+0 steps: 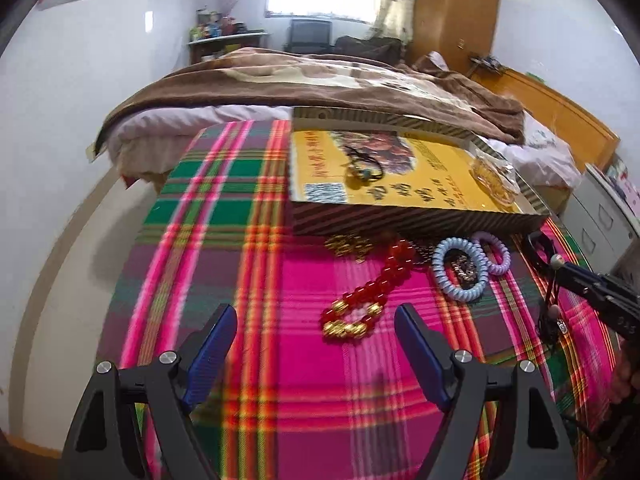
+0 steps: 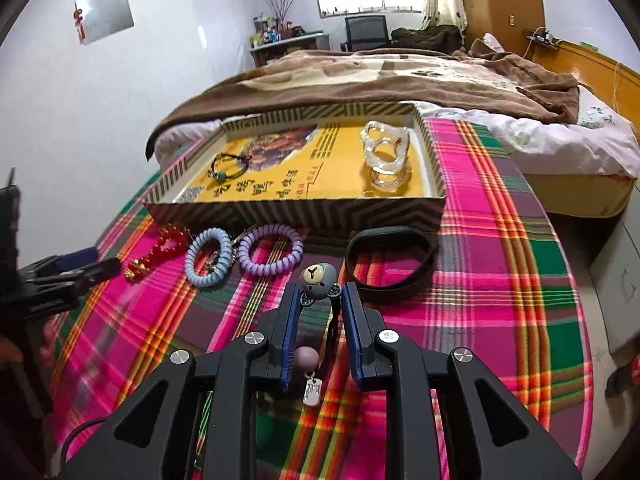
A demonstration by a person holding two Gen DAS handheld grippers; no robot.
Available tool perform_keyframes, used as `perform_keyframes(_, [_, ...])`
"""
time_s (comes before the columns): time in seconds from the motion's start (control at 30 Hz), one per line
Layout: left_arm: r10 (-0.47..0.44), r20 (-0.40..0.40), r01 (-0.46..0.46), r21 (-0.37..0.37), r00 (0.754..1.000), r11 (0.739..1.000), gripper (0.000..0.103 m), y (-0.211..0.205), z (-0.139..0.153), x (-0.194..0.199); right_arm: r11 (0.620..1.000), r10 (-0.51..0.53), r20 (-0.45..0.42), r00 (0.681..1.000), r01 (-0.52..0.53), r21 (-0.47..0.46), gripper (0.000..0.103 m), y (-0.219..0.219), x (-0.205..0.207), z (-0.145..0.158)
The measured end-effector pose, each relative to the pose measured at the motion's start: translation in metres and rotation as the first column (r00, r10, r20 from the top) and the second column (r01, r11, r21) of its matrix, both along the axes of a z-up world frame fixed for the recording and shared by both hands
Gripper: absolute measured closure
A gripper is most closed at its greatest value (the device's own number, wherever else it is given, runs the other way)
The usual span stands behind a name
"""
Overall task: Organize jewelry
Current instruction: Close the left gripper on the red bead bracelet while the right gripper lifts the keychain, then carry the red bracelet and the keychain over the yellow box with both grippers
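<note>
My right gripper (image 2: 320, 292) is shut on a black cord with a grey bear charm (image 2: 318, 280); a purple bead and a metal tag (image 2: 311, 394) dangle from it above the plaid cloth. It also shows in the left wrist view, where the right gripper (image 1: 560, 268) holds the cord up at the right edge. My left gripper (image 1: 316, 312) stands open over the cloth with nothing between its fingers, just short of the red bead bracelet (image 1: 368, 296). A striped tray (image 2: 296, 212) holds a black cord bracelet (image 2: 228, 168) and clear bangles (image 2: 384, 160).
In front of the tray lie a blue coil tie (image 2: 190, 260), a purple coil tie (image 2: 272, 270), a black band (image 2: 392, 292) and a gold chain (image 1: 348, 244). A bed with a brown blanket (image 2: 380, 76) stands behind the tray. White drawers (image 2: 616, 280) stand to the right.
</note>
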State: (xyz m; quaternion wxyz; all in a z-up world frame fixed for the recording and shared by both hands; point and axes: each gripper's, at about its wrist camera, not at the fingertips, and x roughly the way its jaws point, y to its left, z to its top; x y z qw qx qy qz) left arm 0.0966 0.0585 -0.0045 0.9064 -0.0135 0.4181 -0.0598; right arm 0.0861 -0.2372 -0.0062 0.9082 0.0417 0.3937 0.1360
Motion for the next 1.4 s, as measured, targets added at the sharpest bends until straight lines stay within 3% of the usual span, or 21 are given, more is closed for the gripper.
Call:
perform_keyframes(0.2, [-0.066,-0.040,0.067,0.026,0.997,0.997,0.022,-0.019,-0.008,0.021,0.999,0.003,0.037,0.999,-0.004,0.032,0.081,-0.005,-0.008,0.012])
perform_keyframes(0.43, [-0.080,-0.086,0.086,0.069,0.993,0.994,0.022,-0.029,-0.023,0.038,0.999,0.005,0.050,0.999,-0.007,0.050,0.081,-0.008,-0.008,0.015])
perform_keyframes(0.63, [-0.082,-0.065,0.087,0.081,0.995,0.993,0.024,-0.029,-0.024,0.039,0.998,0.005,0.045,0.999,-0.007,0.056,0.081,-0.008,-0.008,0.012])
perform_keyframes(0.67, [-0.086,-0.064,0.091,0.083,0.994,0.992,0.025,-0.029,-0.024,0.039,0.998,0.005,0.045,0.999,-0.008,0.057,0.081,-0.009,-0.008,0.012])
perform_keyframes(0.93, [-0.135,-0.058,0.140,0.090,0.989,0.986,0.073,-0.036,-0.019,0.036,0.998,0.001,0.044,0.999,-0.003,0.059,0.081,-0.009,-0.008,0.010])
perform_keyframes(1.03, [-0.144,-0.065,0.149,0.077,0.988,0.986,0.085,-0.036,-0.017,0.033,0.998,0.000,0.043,0.999,-0.002,0.061,0.081,-0.008,-0.009,0.010])
perform_keyframes(1.2, [-0.141,-0.051,0.143,0.039,0.989,0.989,0.093,-0.031,-0.012,0.028,0.998,-0.004,0.042,0.999,0.001,0.061,0.081,-0.009,-0.011,0.009])
perform_keyframes(1.4, [-0.136,-0.042,0.135,-0.037,0.990,0.990,0.093,-0.022,-0.007,0.024,0.998,-0.009,0.044,0.999,0.006,0.065,0.081,-0.010,-0.012,0.010])
